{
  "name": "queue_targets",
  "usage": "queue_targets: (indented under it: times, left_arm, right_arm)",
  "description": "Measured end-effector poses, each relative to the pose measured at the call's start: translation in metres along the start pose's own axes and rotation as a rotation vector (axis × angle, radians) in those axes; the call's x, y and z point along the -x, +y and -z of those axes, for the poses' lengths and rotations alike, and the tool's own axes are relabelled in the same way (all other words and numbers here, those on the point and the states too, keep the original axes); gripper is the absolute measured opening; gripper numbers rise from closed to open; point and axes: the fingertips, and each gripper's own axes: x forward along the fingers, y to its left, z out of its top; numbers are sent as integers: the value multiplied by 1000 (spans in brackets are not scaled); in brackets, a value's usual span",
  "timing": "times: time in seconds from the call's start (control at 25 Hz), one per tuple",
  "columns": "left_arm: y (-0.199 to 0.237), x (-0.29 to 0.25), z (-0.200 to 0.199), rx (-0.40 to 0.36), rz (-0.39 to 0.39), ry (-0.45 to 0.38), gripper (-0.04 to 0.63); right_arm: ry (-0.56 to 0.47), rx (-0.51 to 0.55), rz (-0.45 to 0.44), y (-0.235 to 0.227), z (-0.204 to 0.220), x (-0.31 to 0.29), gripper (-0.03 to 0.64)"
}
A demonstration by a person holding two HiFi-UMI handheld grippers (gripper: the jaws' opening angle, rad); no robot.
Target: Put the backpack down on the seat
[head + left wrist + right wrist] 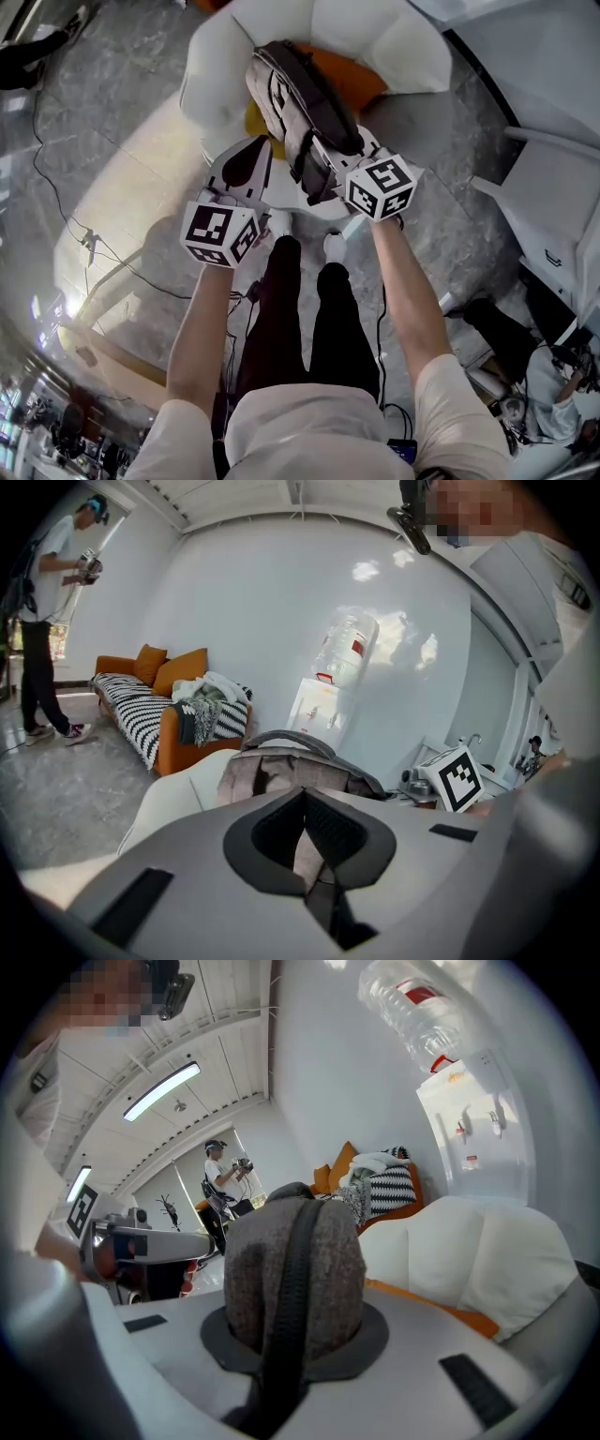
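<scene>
**Grey woven-fabric backpack (292, 98) held in both tongs over the seat**

My left tongs (306, 841) pinch a thin dark strap and a fold of cloth. My right tongs (292, 1358) clamp the backpack's thick zippered edge. Beyond them it hangs over the white padded armchair (211, 75) with its orange cushion (354, 80). I cannot tell whether it touches yet. I judge it soft, floppy and fairly weighty, so the strap and seamed edge are the firm holds.

**A:** Where's each cam sitting?

**B:** Head one's up top, aimed steeply down past the arms at the backpack (300, 103) and white seat (216, 66). Both gripper views ride low, looking along their jaws, jammed right up against that backpack. They share it, plus the striped sofa (141, 710) behind.
</scene>
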Motion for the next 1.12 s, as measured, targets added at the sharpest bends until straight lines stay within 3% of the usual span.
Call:
queue_targets:
  times: [0.24,0.76,1.12]
  left_arm:
    - [11,-4,17,21,3,16,17]
    - [19,-15,26,34,50,29,17]
    - [21,-26,29,42,-1,21,17]
  right_arm:
    - [25,-9,-41,1,12,-19,71]
    - [43,5,-33,-3,15,-29,69]
    - [52,18,-96,-20,20,-36,69]
